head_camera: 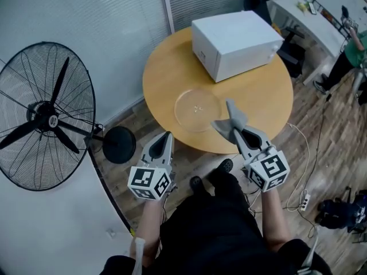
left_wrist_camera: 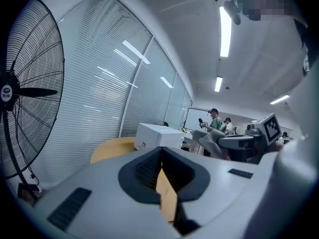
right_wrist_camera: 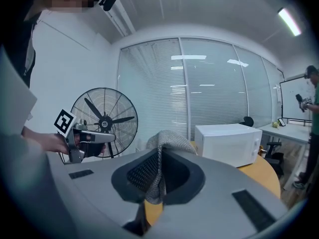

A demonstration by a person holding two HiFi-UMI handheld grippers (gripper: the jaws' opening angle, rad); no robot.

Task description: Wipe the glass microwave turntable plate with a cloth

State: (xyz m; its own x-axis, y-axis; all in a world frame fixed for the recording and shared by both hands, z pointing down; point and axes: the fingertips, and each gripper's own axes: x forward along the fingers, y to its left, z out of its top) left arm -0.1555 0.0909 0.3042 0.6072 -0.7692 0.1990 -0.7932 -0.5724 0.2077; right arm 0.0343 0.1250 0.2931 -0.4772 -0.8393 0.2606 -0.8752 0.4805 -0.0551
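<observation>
Round wooden table (head_camera: 166, 73) right in front of me, pale yellow top. The white microwave (head_camera: 235, 43) sits on its far side, reaching close to the rim. The glass turntable plate (head_camera: 198, 110) lies flat on the near half, in front of the microwave and apart from it. Down on the plank floor (head_camera: 321, 130), the fan's black round base (head_camera: 119, 145) stands just beside the table's left edge.

The left forearm (head_camera: 150, 222) and right forearm (head_camera: 274, 216) reach forward side by side, each claw tipped slightly downward. The left claw (head_camera: 167, 134) has its 2 jaws pressed together with nothing between them. The right claw (head_camera: 236, 132), reaching slightly farther, is clamped on a grey cloth (head_camera: 230, 121).
</observation>
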